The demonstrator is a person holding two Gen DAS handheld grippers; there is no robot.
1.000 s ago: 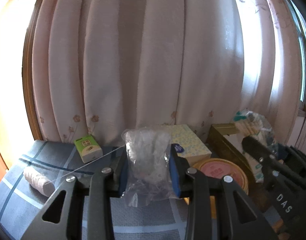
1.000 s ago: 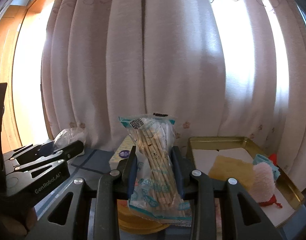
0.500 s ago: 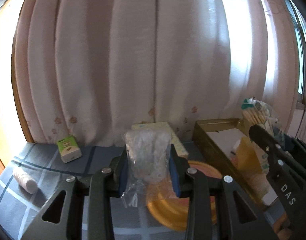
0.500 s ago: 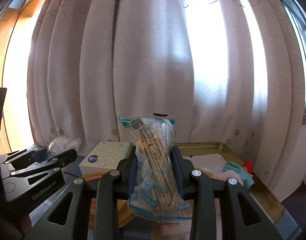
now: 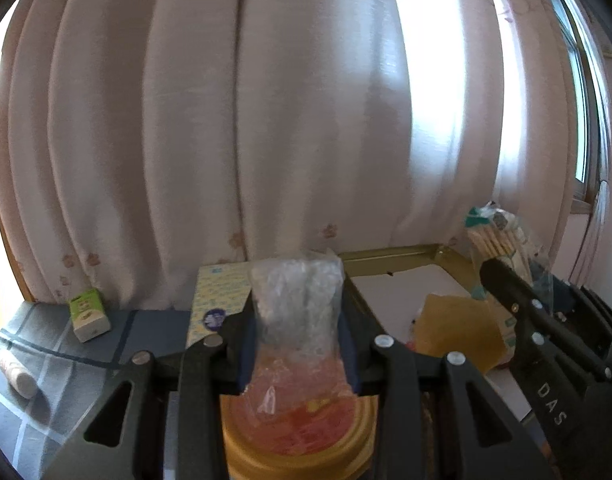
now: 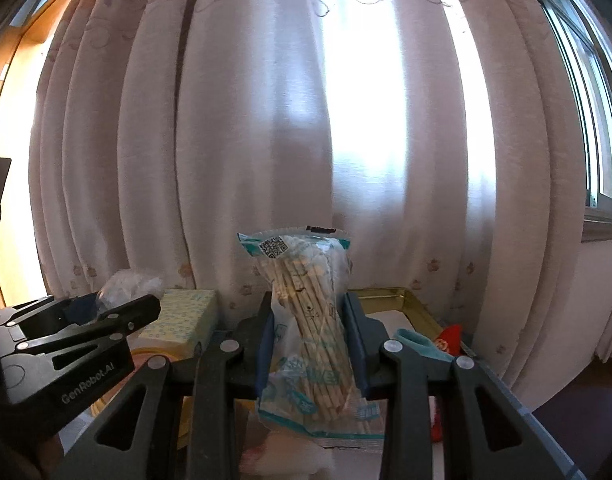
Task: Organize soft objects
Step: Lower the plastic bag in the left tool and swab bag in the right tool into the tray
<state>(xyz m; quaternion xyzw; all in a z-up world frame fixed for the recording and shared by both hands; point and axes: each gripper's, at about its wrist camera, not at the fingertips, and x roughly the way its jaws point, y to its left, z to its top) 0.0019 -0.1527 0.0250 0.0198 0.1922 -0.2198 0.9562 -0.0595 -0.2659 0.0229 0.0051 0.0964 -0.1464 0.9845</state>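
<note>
Both tongs grip soft packs above a checked worktop in front of a pale curtain.

Left tongs (image 5: 298,336) pinch a clear crinkled bag (image 5: 297,304) over a round yellow tin (image 5: 298,444); right tongs (image 6: 309,344) pinch a pack of cotton swabs (image 6: 309,320) above the gold tray (image 6: 405,300). Pleated curtain (image 6: 266,120) backs the grey checked worktop (image 5: 34,412), window frame (image 6: 597,120) at right. Only the left view shows a green carton (image 5: 88,314) and white roll (image 5: 16,368); only the right shows a teal cloth (image 6: 419,342) and red item (image 6: 449,338). A tissue box (image 5: 216,300) stands behind the tin.

Home: floral curtains (image 6: 266,120), window (image 6: 597,120)
</note>
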